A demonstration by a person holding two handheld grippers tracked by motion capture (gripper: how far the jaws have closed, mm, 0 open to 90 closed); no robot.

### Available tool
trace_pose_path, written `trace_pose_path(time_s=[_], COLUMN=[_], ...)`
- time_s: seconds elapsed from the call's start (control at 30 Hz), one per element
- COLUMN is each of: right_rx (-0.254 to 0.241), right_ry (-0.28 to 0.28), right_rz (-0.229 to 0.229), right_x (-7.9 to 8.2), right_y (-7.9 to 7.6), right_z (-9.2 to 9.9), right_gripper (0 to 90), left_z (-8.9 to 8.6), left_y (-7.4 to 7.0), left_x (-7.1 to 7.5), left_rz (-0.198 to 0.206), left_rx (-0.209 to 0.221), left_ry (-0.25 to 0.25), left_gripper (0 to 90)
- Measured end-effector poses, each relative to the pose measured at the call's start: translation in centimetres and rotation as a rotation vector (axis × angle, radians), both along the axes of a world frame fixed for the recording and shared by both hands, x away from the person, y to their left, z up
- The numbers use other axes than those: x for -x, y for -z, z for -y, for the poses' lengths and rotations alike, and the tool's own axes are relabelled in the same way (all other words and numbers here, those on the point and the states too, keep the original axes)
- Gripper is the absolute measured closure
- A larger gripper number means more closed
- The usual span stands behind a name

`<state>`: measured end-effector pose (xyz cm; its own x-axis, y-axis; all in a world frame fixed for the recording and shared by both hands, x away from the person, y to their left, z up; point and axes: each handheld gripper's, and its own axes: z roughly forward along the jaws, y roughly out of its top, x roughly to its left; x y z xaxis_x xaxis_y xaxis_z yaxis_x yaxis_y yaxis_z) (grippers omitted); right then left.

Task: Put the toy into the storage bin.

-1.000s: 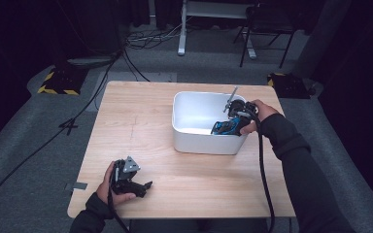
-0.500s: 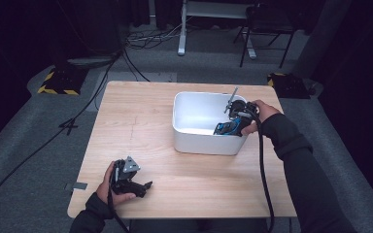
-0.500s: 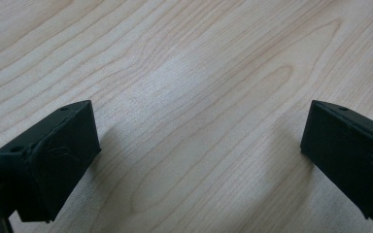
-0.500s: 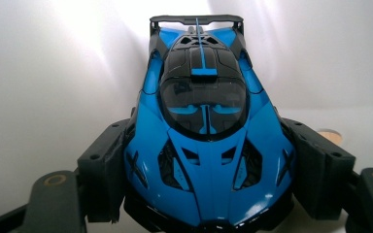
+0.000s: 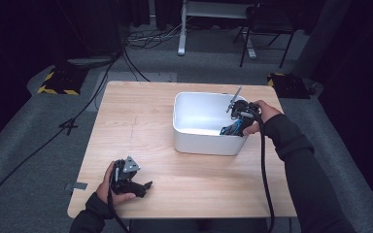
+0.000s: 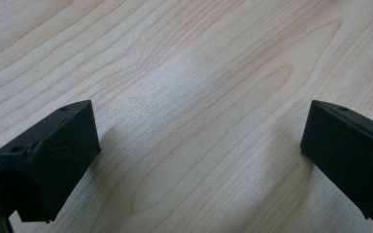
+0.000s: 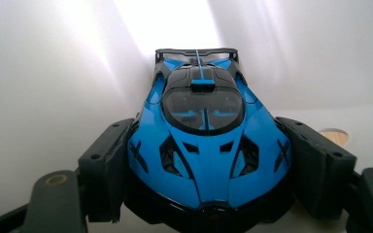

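Blue toy car (image 7: pixel 205 141) pinched between right gripper (image 7: pixel 209 170) fingers — left gripper (image 6: pixel 194 160) fingers spread

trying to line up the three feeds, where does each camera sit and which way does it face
High view: fixed above the person's side, facing forward and down on the table; both forearms, left gripper, right gripper show.
Left gripper view: rides the left gripper, facing bare tabletop between its open jaws.
Right gripper view: rides the right gripper, facing into the white bin; its jaws clamp the blue toy car.
Shared: high and right gripper views both show car and bin.
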<state>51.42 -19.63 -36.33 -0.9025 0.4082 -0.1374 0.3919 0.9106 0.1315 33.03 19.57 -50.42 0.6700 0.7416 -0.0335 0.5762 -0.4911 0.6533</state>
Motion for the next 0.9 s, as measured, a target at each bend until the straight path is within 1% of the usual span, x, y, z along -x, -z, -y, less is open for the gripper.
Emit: trace_pose_path(time_s=[0.13,0.2,0.23,0.37,0.4,0.47,0.57,0.67,0.77,0.8,0.83,0.9], right_rx=[-0.021,-0.04,-0.048,-0.112,-0.131,-0.145,-0.181,-0.177,-0.184,-0.193,-0.21,-0.218], right_ry=[0.007,0.015,0.01,0.009,0.001,0.008,0.011,0.014,0.008,0.007,-0.042,-0.037], right_rz=[0.009,0.005,0.007,0.004,0.005,0.008,0.014,0.022,0.031,0.033,0.06,0.069], right_x=[0.1,0.3,0.4,0.7,0.8,1.1,1.3,1.4,1.4,1.5,1.2,1.3], right_y=[0.0,0.0,0.0,0.0,0.0,0.0,0.0,0.0,0.1,0.1,0.3,0.3], right_z=[0.2,0.4,0.5,1.4,1.6,1.9,2.3,2.5,2.5,2.5,2.6,2.7], right_gripper=[25.9,25.9,26.0,26.0,26.0,26.0,26.0,25.9,25.9,25.9,25.9,25.8], left_z=[0.0,0.0,0.0,0.0,0.0,0.0,0.0,0.0,0.0,0.0,0.0,0.0], left_y=[0.0,0.0,0.0,0.0,0.0,0.0,0.0,0.0,0.0,0.0,0.0,0.0], left_x=[0.0,0.0,0.0,0.0,0.0,0.0,0.0,0.0,0.0,0.0,0.0,0.0], left_rz=[0.0,0.0,0.0,0.0,0.0,0.0,0.001,-0.001,0.0,0.0,0.0,0.001], left_rx=[0.0,0.0,0.0,0.0,0.0,0.0,0.0,0.002,0.0,0.0,0.0,0.0], left_ry=[0.0,0.0,0.0,0.0,0.0,0.0,0.0,-0.002,0.0,0.0,0.0,0.0], left_gripper=[0.6,0.6,0.6,0.6,0.6,0.6,0.6,0.6,0.6,0.6,0.6,0.6])
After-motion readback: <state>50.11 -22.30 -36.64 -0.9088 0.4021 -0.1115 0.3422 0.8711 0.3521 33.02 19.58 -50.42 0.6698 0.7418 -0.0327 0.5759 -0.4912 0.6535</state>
